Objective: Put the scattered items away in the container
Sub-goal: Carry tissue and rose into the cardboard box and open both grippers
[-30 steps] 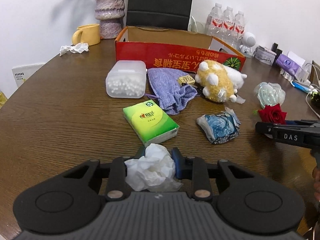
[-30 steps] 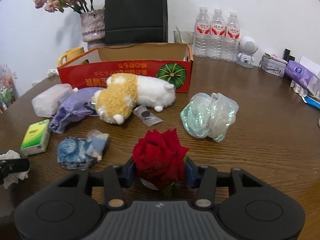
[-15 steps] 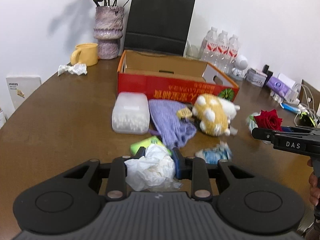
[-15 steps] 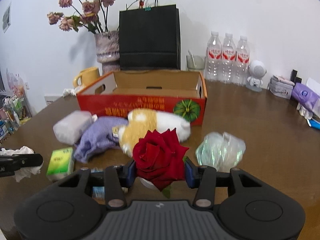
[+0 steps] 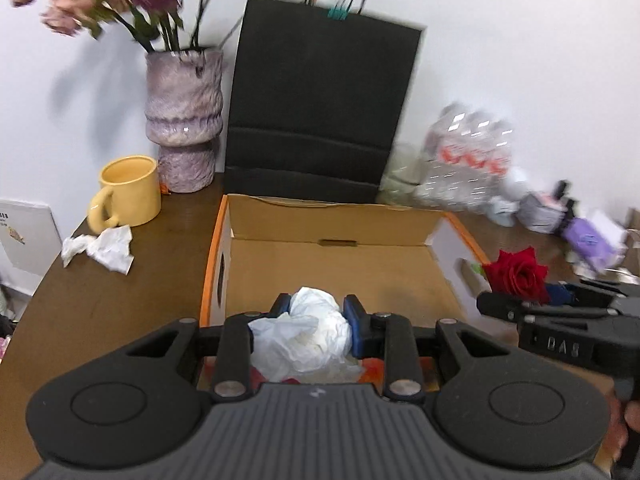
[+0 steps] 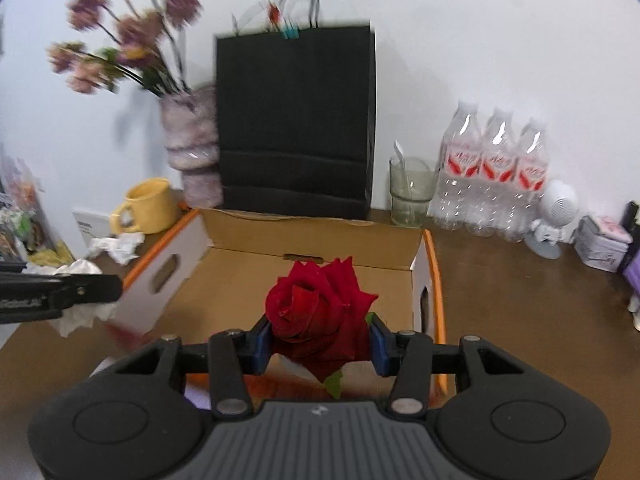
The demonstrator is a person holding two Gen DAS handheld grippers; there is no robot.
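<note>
My left gripper (image 5: pixel 316 312) is shut on a crumpled white tissue (image 5: pixel 304 332) and holds it over the near edge of the open cardboard box (image 5: pixel 340 264). My right gripper (image 6: pixel 318 338) is shut on a red rose (image 6: pixel 316 312), held over the box (image 6: pixel 304 276) near its front right. The rose also shows at the right in the left wrist view (image 5: pixel 518 272). The left gripper and tissue show at the left edge of the right wrist view (image 6: pixel 76 292). The box's inside looks bare brown cardboard.
A black paper bag (image 5: pixel 320 112) stands behind the box. A vase of flowers (image 5: pixel 184 120), a yellow mug (image 5: pixel 128 192) and another crumpled tissue (image 5: pixel 100 248) are at the back left. Water bottles (image 6: pixel 496 176), a glass (image 6: pixel 412 192) and small items are at the back right.
Both grippers rose and moved forward from above the scattered items to over the box, each still holding its item. The items on the table have dropped out of view.
</note>
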